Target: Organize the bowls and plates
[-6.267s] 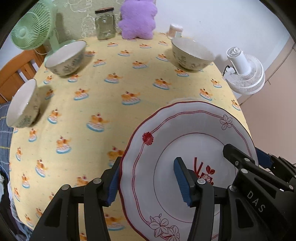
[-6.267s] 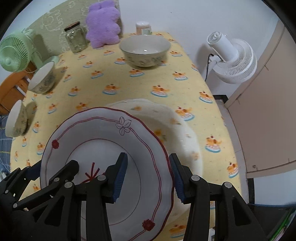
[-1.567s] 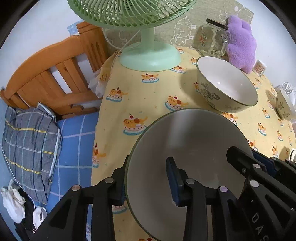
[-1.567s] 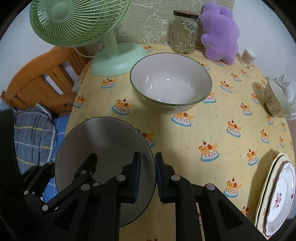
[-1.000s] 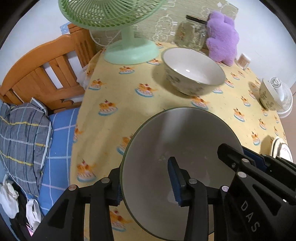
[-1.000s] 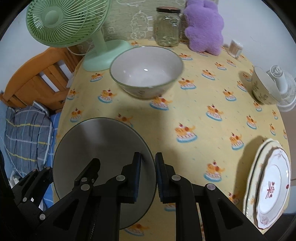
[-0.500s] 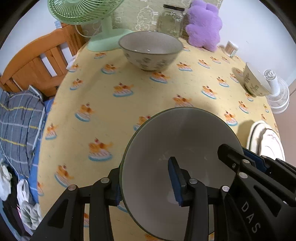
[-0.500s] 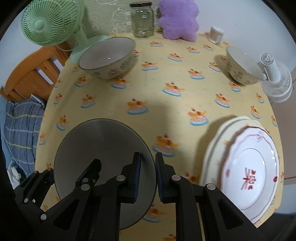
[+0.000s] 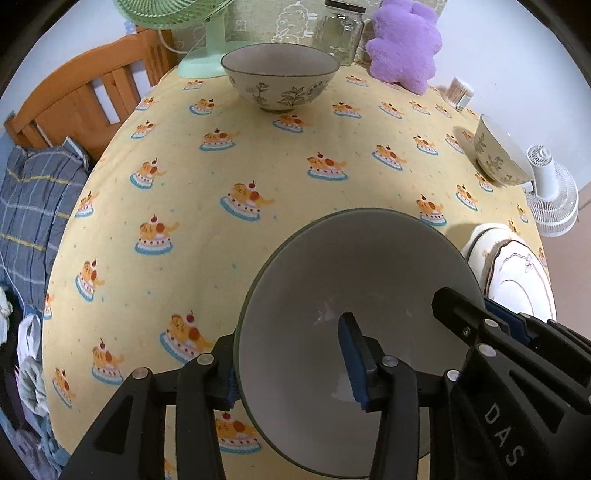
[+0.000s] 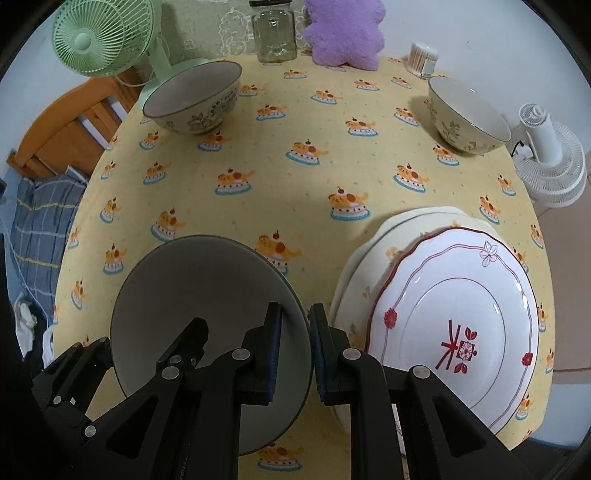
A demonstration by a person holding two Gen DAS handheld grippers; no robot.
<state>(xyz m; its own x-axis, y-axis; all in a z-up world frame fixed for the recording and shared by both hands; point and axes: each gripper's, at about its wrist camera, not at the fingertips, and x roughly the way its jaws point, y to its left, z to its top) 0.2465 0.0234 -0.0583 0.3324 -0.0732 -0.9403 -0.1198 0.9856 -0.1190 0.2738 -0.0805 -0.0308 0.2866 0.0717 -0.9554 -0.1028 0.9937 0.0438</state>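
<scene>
Both grippers hold one white bowl [image 9: 354,280] [image 10: 199,295] above the near part of the table. My left gripper [image 9: 291,362] is shut on its left rim. My right gripper [image 10: 295,350] is shut on its right rim. A second floral bowl [image 9: 280,77] [image 10: 194,98] stands at the far left. A third floral bowl [image 9: 498,155] [image 10: 467,116] stands at the far right. Stacked plates, a red-patterned plate [image 10: 458,328] [image 9: 517,273] on a cream one [image 10: 369,266], lie at the near right, just right of the held bowl.
The table has a yellow cake-print cloth [image 10: 314,192]. A green fan [image 10: 99,37], a glass jar [image 10: 273,31], a purple plush [image 10: 343,33] and a cotton swab tub [image 10: 423,59] line the far edge. A white fan [image 10: 550,162] stands off the right side. A wooden bed frame [image 9: 85,103] is left.
The held bowl has travelled from the table's left edge toward the near right, close beside the plate stack. Both grippers keep their hold on it.
</scene>
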